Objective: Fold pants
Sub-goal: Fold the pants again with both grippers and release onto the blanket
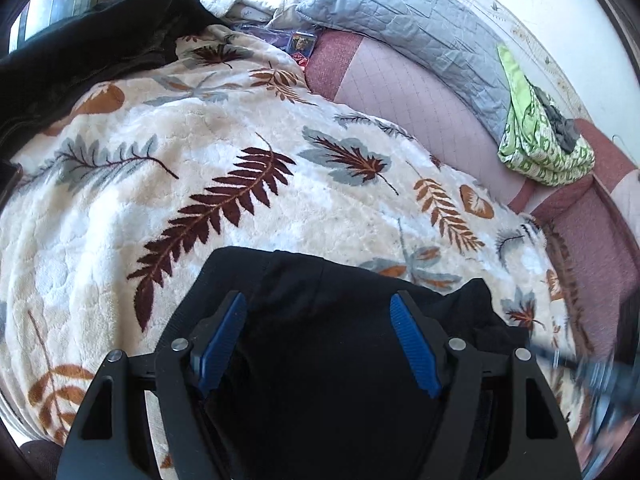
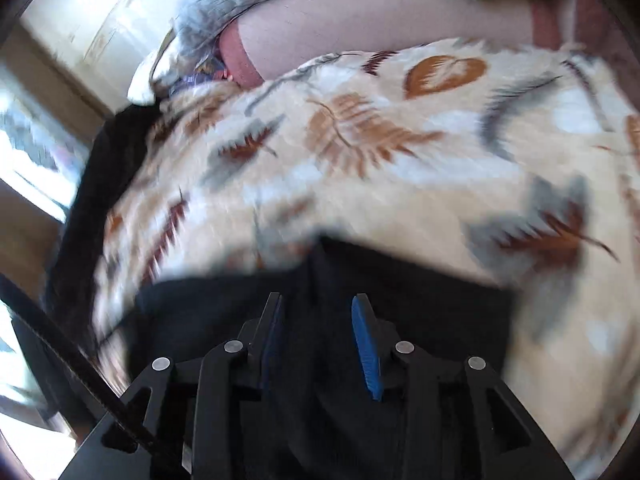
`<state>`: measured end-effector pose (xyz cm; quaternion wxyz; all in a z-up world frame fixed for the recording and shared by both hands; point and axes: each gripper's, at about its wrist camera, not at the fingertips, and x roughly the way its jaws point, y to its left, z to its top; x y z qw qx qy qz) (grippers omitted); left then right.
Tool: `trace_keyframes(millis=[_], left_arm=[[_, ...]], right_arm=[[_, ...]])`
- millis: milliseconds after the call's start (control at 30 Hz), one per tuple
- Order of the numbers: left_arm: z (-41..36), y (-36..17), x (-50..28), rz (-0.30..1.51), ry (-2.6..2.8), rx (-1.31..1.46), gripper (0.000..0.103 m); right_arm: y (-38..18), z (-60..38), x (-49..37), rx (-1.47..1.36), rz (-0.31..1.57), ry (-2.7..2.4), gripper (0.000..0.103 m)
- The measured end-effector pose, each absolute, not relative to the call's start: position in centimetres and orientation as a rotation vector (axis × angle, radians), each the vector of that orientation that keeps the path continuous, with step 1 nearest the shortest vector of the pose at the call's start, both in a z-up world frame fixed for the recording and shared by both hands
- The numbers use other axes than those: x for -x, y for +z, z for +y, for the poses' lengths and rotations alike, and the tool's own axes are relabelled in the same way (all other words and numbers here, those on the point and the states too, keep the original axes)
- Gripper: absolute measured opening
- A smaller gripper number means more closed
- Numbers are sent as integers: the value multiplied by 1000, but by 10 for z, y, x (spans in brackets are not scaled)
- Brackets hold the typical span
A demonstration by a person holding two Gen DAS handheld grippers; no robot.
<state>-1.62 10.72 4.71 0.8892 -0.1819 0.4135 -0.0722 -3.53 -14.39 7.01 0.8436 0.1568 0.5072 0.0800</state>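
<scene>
We find the black pants (image 1: 320, 360) on the leaf-print blanket (image 1: 200, 152); left tool (image 1: 318, 306) released, right tool (image 2: 318, 306) indeterminate through blur.

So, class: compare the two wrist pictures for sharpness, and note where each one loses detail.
Left wrist view: blanket leaves sharp, only the lower right corner smeared; black pants show no detail. Right wrist view: motion-blurred throughout, blanket pattern streaked; gripper fairly crisp.

a bed in daylight
leaf-print fleece blanket (image 1: 224, 152) covers the bed; grey quilted pillow (image 1: 404, 28) at one o'clock against a pale wall (image 1: 560, 8); window (image 2: 24, 152) at nine o'clock.
</scene>
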Motion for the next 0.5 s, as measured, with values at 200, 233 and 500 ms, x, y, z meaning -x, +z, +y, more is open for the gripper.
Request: trace_keyframes(millis=[200, 233, 500], left_arm=[[102, 46, 21, 862, -156, 380, 74], [102, 46, 21, 863, -154, 375, 74], [106, 47, 25, 846, -142, 385, 74]], right_arm=[[34, -139, 113, -382, 1106, 242, 29], [24, -131, 117, -393, 1120, 270, 31], [40, -69, 153, -214, 1121, 503, 39]])
